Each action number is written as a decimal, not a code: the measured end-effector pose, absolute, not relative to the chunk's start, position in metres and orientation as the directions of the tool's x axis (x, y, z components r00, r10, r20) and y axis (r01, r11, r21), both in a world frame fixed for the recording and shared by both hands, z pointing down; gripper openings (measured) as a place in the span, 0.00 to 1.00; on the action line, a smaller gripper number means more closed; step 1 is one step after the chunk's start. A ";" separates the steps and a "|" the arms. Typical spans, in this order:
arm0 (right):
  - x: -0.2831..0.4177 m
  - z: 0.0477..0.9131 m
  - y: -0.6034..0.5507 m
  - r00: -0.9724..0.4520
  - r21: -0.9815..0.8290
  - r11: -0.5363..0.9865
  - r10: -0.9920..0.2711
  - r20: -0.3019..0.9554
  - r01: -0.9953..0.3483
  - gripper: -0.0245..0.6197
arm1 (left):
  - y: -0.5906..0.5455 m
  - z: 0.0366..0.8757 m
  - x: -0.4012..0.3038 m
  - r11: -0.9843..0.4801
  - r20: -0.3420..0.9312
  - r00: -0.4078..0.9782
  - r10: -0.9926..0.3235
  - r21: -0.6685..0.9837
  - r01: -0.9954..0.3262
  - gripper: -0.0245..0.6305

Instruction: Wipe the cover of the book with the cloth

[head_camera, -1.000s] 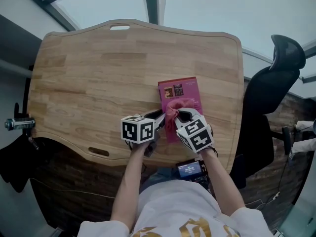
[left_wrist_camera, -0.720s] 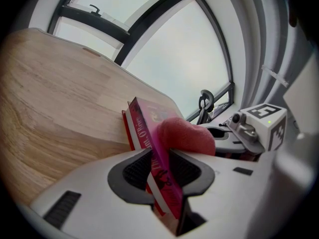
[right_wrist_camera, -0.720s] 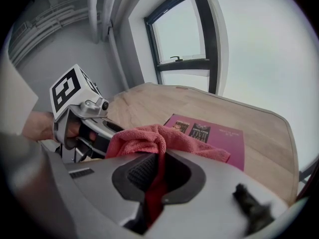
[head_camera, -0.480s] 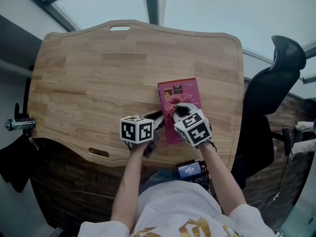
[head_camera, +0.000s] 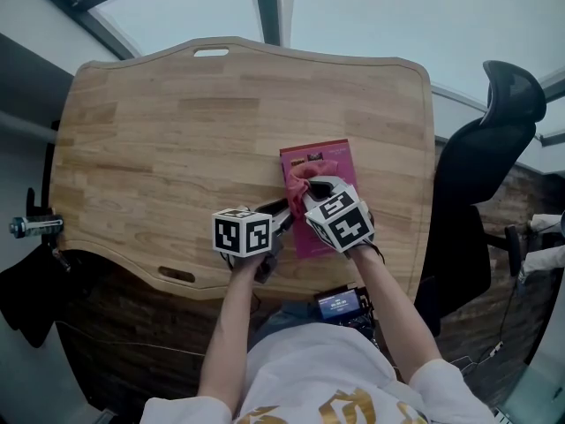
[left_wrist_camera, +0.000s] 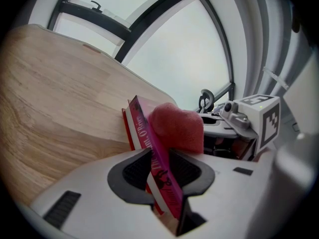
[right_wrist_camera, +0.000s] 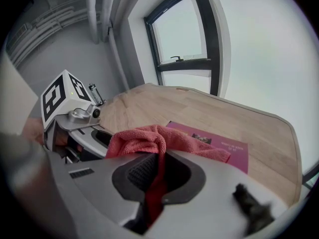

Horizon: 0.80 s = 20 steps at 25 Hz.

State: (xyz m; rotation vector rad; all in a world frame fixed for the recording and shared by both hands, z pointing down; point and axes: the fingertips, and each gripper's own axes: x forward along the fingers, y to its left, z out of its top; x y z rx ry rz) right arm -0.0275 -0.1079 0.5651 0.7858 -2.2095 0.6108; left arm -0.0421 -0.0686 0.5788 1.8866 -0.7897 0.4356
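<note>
Right gripper: jaws pinched on pink cloth, which is bunched on the cover. Left gripper: jaws clamped on the edge of the magenta book, which lies on the wooden table near the person. Wiping looks under way; the far cover is probably unwiped.

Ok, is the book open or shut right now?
Shut: the book lies flat on the table showing one pink cover, and the left hand-held gripper clamps covers and pages together.
</note>
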 end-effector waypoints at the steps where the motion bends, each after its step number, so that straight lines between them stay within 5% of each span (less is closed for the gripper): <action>1: -0.028 0.565 -0.109 -0.570 -0.191 0.705 -0.350 0.744 -0.683 0.10 | -0.068 0.579 -0.042 -0.283 0.609 0.722 -0.329 0.665 -0.691 0.22; 20: -0.037 0.566 -0.127 -0.572 -0.175 0.726 -0.345 0.744 -0.665 0.10 | -0.068 0.579 -0.042 -0.284 0.616 0.715 -0.331 0.658 -0.698 0.22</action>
